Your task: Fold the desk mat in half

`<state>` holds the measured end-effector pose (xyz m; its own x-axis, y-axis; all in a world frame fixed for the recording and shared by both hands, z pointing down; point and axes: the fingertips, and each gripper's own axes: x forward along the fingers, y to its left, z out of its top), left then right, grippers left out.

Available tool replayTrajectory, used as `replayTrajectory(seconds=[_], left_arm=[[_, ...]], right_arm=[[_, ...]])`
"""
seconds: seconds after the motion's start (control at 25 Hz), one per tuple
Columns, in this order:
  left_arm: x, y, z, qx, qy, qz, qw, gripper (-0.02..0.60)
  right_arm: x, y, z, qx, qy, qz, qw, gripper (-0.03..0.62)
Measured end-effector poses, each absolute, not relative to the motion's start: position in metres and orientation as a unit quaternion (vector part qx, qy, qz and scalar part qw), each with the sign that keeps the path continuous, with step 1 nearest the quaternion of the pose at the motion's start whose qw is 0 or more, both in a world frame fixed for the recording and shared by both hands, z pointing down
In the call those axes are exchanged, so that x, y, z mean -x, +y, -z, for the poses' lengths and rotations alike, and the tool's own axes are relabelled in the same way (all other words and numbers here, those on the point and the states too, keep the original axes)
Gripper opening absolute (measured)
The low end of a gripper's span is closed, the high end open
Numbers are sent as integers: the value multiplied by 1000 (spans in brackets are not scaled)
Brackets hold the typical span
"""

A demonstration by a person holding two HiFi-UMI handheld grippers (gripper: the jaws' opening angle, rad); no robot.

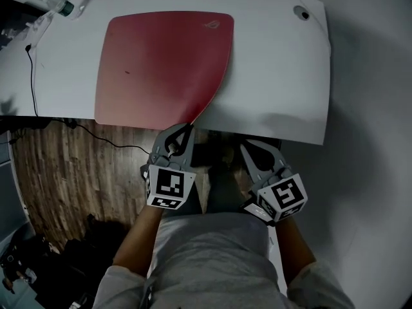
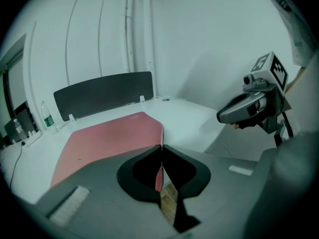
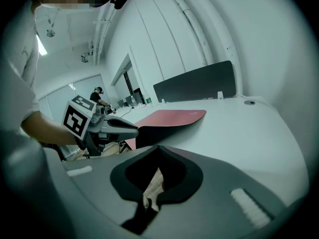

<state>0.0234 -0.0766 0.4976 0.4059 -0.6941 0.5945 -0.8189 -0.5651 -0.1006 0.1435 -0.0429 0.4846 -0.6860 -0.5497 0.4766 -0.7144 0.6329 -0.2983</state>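
Note:
A red desk mat (image 1: 161, 63) lies on the white table (image 1: 277, 56). Its near right corner is raised off the table's front edge. My left gripper (image 1: 190, 126) is shut on that corner. In the left gripper view the mat's thin edge (image 2: 161, 156) runs upright between the closed jaws, and the rest of the mat (image 2: 99, 138) lies flat beyond. My right gripper (image 1: 244, 145) hovers just right of it, below the table's edge, shut and holding nothing. The right gripper view shows the lifted mat (image 3: 169, 117) with the left gripper (image 3: 133, 131) on it.
A plastic bottle (image 1: 61, 6) and a black cable (image 1: 31, 76) sit at the table's left end. A round grommet (image 1: 300, 11) is at the far right. A dark divider panel (image 2: 99, 96) stands along the back edge. Wooden floor (image 1: 58, 179) lies below.

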Motion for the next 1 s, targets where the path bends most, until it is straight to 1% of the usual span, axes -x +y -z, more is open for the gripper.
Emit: replayTrajectory(seconds=[0.12,0.28,0.52,1.0], left_arm=[[-4,-80,-486,-840,-453,-278,109,35],[31,-88,-469,-845,-455,-269,84,35],[88,-92,-462,-844,-459,-266,75,35],[168,-91,-468,-833,-479,-260,91,37]], right_arm=[[-128,-46,-483,-370,-881,-238,173,6],[-107,-54,-482,-390,-872,-239,174,6],[-71,-64,-480,-410,-865,-225,183,6],[-4,-82,-472,-409,-869,-211,184,6]])
